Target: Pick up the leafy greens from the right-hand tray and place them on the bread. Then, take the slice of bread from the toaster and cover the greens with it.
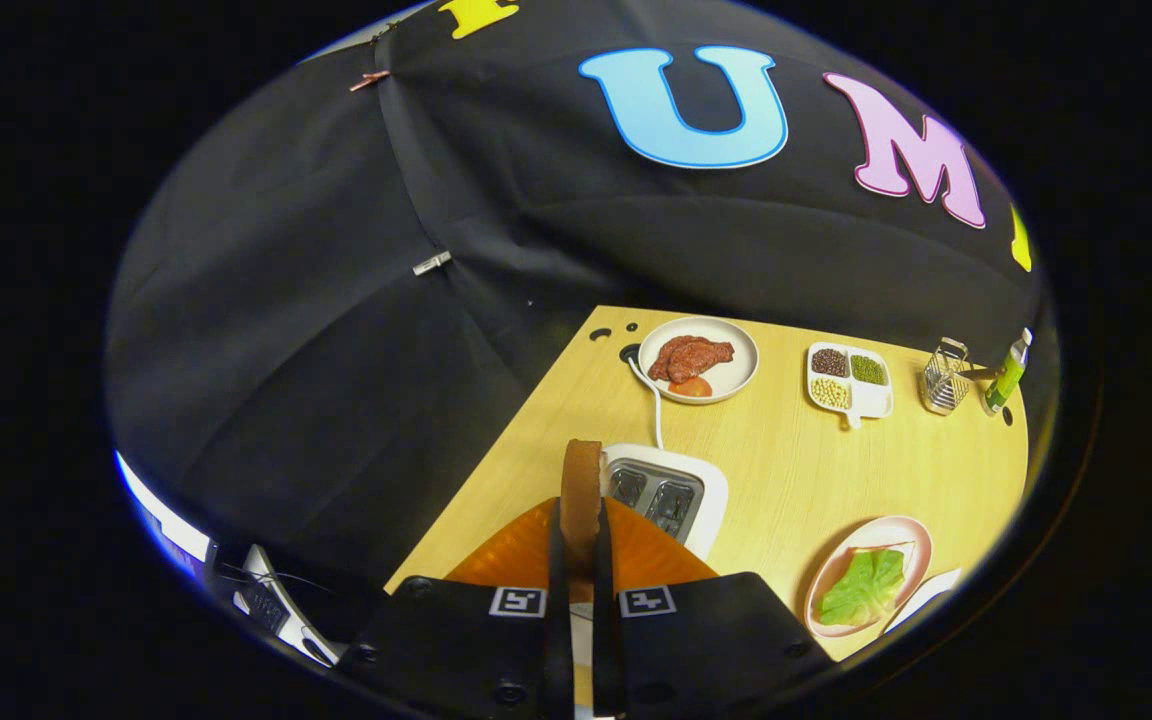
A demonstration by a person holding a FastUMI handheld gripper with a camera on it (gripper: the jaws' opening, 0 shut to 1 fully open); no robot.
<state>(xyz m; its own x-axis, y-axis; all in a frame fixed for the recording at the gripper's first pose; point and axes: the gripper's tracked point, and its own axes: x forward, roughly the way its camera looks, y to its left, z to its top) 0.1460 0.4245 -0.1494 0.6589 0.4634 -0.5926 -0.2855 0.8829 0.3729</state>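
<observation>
The gripper [581, 545] is clamped on the slice of bread [581, 490], which stands on edge between the two fingers, both pressing its flat faces; it is held up above the table, just this side of the toaster [671, 495]. The toaster serves as the landmark; its two slots look empty, and its cord runs away from it to a hole in the wooden table [796, 470]. To the right of the toaster and nearer than it sits a pink plate [901, 530] carrying the leafy greens [866, 585], which lie on what seems to be the lower bread, though that is mostly hidden under the leaf. Beyond the toaster stands a plate of meat [698, 358]; right of that, a divided dish of beans [848, 380] and a wire holder [944, 378]. By my reading, the greens are placed and the toaster slice lifted out; left is carrying it over to the pink plate and laying it flat on the greens.
</observation>
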